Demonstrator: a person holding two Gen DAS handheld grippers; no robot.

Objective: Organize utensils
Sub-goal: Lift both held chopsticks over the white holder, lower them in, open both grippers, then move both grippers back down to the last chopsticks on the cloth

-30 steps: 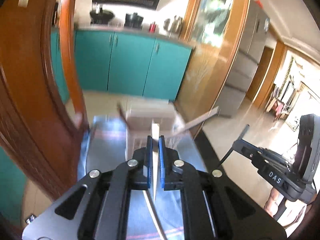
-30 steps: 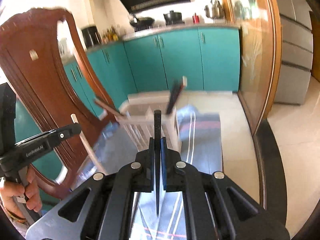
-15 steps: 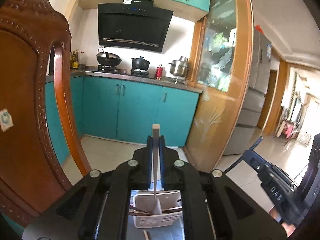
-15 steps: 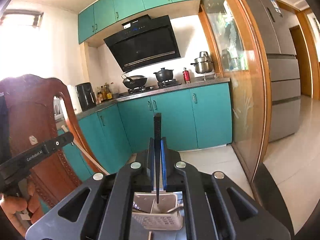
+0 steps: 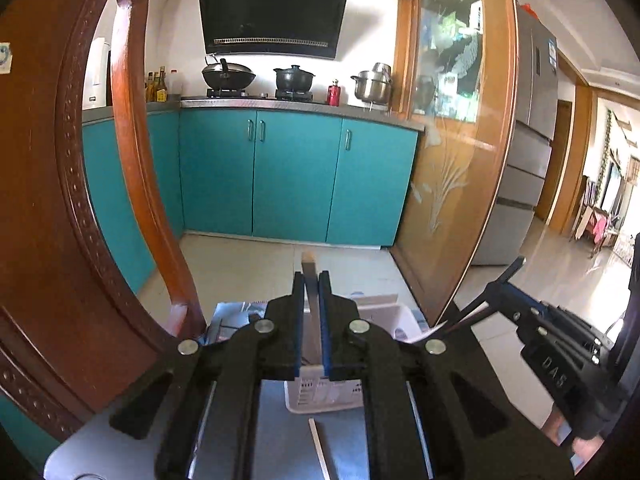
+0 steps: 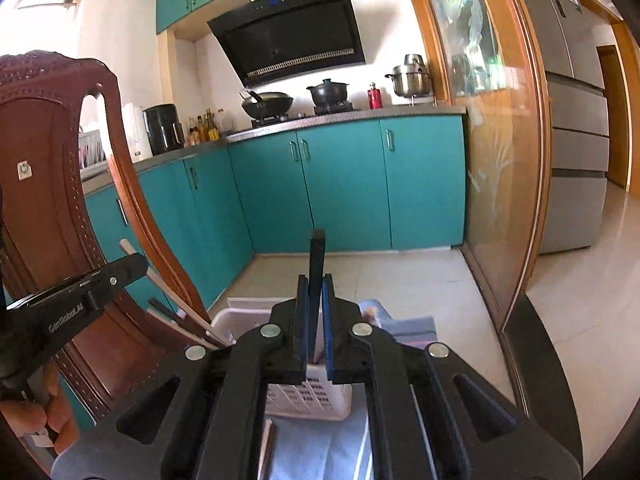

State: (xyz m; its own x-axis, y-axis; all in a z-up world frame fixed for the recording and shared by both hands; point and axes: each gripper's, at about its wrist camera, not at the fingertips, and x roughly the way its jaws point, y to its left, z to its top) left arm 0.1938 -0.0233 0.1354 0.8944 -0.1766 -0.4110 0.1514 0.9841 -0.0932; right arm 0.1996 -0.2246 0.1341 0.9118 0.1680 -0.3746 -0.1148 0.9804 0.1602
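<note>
A: Where are we?

B: Each hand has a chopstick. The left gripper pinches a pale stick upright between its pads, and the right gripper pinches a black stick the same way. Both hang right over the white basket on the table.

A: So the step is dropping them in?

B: That is my reading. The lower tips look to be at or just inside the basket's mouth, though the jaws hide the exact spot. I would keep each stick vertical, lower until the tip is well below the rim, and only then ease the pads apart, so that it slides down instead of tipping out.

A: Both at once?

B: Better one after the other. The grippers are close together, and sticks already in the basket lean out to the left, so a dropped one could knock against them.

A: How many are in there?

B: In the right view I count about three sticks leaning over the left rim, one of them dark; they overlap, so I am not sure. Two more are held. One pale stick lies flat on the table in front of the basket.

A: Baskets?

B: One. One wooden chair stands to the left.
</note>
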